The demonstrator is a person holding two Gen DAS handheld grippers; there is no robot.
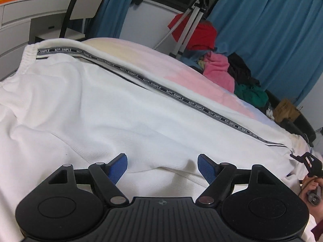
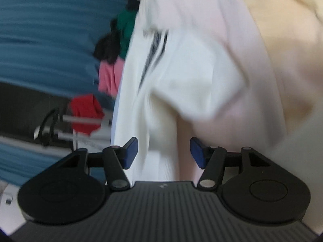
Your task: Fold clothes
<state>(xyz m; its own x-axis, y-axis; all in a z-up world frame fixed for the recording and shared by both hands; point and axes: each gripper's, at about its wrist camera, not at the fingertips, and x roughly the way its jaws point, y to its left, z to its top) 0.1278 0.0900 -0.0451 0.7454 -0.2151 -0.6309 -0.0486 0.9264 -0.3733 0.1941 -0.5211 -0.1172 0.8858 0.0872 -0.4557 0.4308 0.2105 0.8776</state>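
Observation:
White trousers [image 1: 113, 109] with a black "NOT-SIMPLE" side stripe [image 1: 173, 94] lie spread across a bed. My left gripper [image 1: 162, 164] is open, its blue pads just above the cloth near its front edge, holding nothing. In the blurred right wrist view the same white garment [image 2: 181, 70] with dark stripes hangs or lies ahead. My right gripper [image 2: 164, 151] is open with white cloth between its pads. The right gripper also shows in the left wrist view [image 1: 308, 163] at the far right, by the trouser end.
The bed cover [image 1: 193, 76] is pink, cream and pale blue. A pile of red, pink, black and green clothes [image 1: 218, 68] sits at the far side by a metal stand [image 1: 193, 20]. Blue curtains [image 1: 262, 30] hang behind. A chair [image 1: 86, 6] and white desk stand far left.

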